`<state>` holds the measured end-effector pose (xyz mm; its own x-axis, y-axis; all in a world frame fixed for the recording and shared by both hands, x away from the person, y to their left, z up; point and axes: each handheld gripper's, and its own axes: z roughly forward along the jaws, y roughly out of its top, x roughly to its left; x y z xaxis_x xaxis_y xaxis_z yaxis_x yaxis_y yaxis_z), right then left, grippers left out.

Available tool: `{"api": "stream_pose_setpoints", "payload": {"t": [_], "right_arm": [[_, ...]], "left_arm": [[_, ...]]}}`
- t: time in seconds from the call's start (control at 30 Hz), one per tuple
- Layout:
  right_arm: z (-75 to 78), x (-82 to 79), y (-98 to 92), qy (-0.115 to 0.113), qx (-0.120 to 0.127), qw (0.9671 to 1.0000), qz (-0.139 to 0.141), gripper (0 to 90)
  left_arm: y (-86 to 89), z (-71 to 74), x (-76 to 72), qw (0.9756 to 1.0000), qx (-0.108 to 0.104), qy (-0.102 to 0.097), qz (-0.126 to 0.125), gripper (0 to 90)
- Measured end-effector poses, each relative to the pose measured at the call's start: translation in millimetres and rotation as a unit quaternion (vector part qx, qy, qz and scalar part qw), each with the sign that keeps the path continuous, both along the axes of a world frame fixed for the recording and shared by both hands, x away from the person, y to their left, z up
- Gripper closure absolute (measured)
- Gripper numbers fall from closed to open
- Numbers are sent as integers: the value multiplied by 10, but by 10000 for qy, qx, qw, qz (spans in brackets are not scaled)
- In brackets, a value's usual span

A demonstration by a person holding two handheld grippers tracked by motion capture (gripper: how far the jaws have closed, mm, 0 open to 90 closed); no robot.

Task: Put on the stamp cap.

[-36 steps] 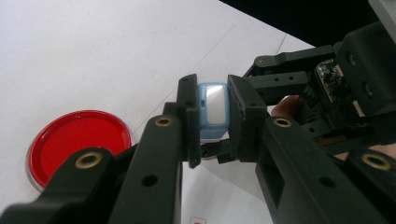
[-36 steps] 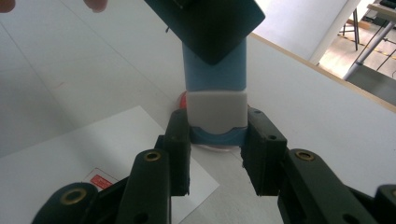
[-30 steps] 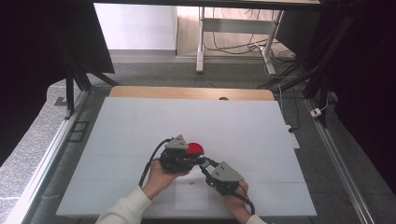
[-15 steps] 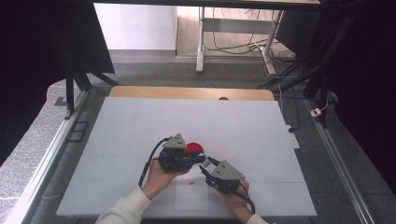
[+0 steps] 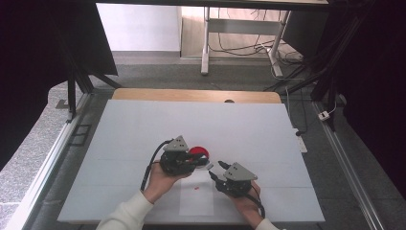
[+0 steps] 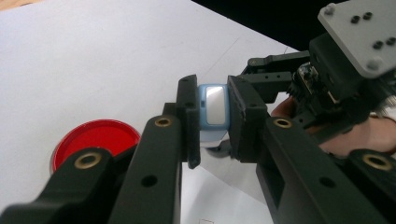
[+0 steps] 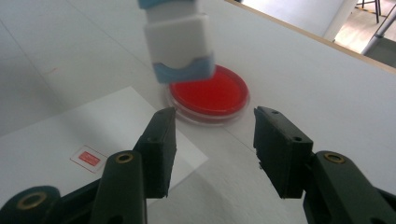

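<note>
The block [image 5: 205, 164], a small white-and-blue piece, sits clamped in the left gripper [image 5: 198, 164] near the middle of the white table [image 5: 119, 124], just right of the red dish [image 5: 198, 153] as the high view shows it; the right gripper [image 5: 215, 171] lies a little nearer and to the right, its tips close to the block, and a paper sheet [image 5: 196, 203] with a small red mark [image 5: 196, 188] lies at the near edge. In the left gripper view, the two black jaws press on the block [image 6: 212, 112] from both sides, holding it above the table, with the dish [image 6: 95, 140] on the table to the left and the right gripper [image 6: 254, 70] just beyond the block. In the right gripper view, the jaws stand apart with nothing between them, having just been opening; the block [image 7: 180, 42] hangs beyond them over the near rim of the dish [image 7: 210, 95], and the sheet [image 7: 70, 140] lies to the left.
</note>
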<state>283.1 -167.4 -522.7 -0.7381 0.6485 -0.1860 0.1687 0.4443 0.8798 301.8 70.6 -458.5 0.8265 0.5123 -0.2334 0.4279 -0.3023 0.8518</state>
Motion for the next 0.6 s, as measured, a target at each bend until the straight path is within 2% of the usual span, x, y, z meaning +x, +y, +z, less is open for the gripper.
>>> {"api": "stream_pose_setpoints", "payload": {"t": [0.17,0.23,0.4,0.6], "right_arm": [[17,27,-167,123,-13,9999,-118,473],[25,40,-266,240,2,9996,-151,471],[26,24,-509,372,-5,9991,-202,472],[65,35,-860,476,93,9976,-495,471]], "left_arm": [[29,13,-2,10000,-39,-25,-39,750],[42,22,-7,10000,-49,-46,-62,749],[83,47,-26,9998,48,-179,-58,750],[188,109,-28,9994,116,-316,-5,750]]}}
